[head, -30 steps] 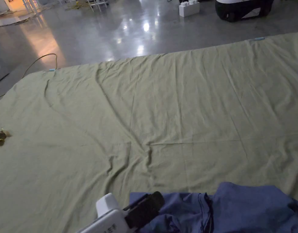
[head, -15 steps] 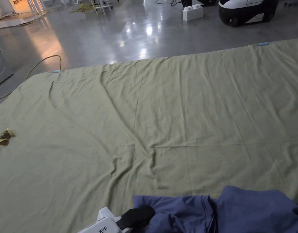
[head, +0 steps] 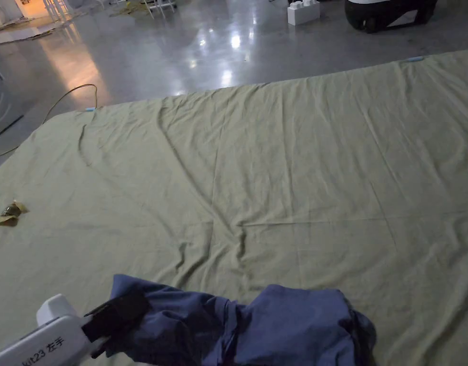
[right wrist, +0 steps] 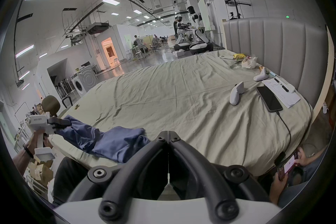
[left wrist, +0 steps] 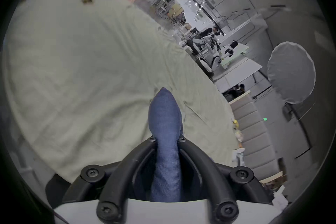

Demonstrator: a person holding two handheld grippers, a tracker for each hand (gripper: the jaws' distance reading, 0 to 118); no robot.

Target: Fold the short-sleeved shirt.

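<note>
- On the pale green bedsheet [head: 285, 157], our left gripper [left wrist: 166, 139] pinched the crumpled blue short-sleeved shirt [head: 275, 329].
- Right gripper [right wrist: 168, 134]: jaws closed, empty.

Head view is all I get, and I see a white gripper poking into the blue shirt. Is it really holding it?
Observer: Yes. In the left gripper view, the left gripper has both jaws pressed on a bunched fold of the blue shirt.
Operator: Okay! So what's the other gripper doing?
Observer: In the right gripper view, the right gripper has its jaws closed together with nothing between them. It is near the edge of the bed, apart from the shirt, which lies to its left.
</note>
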